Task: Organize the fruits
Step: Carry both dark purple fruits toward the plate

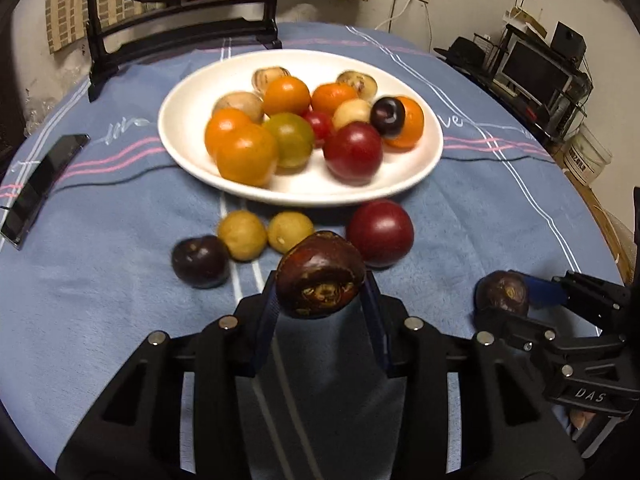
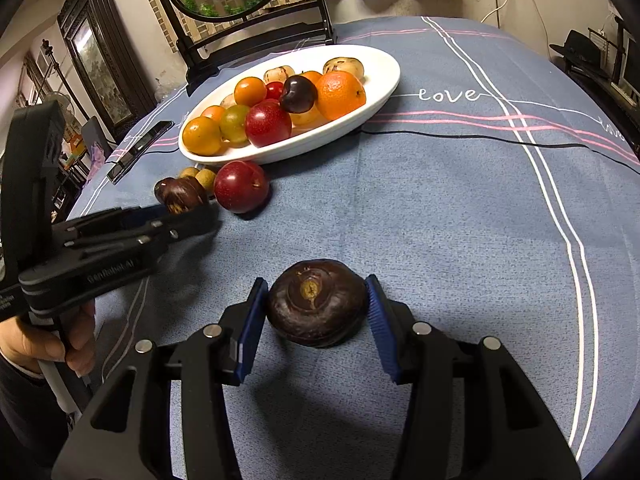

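A white oval plate [image 1: 180, 128] [image 2: 384, 76] holds several oranges, plums and pale fruits. Before it on the blue cloth lie a red plum [image 1: 380, 232] [image 2: 240, 192], two yellowish longans [image 1: 242, 234] and a dark plum [image 1: 200, 262]. My left gripper [image 1: 320, 284] [image 2: 200, 208] is shut on a dark brown water chestnut [image 1: 320, 272] [image 2: 180, 196], its blue pads against both sides. My right gripper [image 2: 317, 292] [image 1: 520, 300] is shut on a second water chestnut [image 2: 318, 302] [image 1: 502, 294], which rests on the cloth to the right of the left gripper.
A black phone [image 1: 40, 188] [image 2: 140, 148] lies at the left of the table. A dark-framed round mirror stand [image 1: 180, 20] [image 2: 248, 12] rises behind the plate. A black cable [image 2: 480, 140] runs across the cloth to the right. A person's hand [image 2: 48, 344] grips the left tool.
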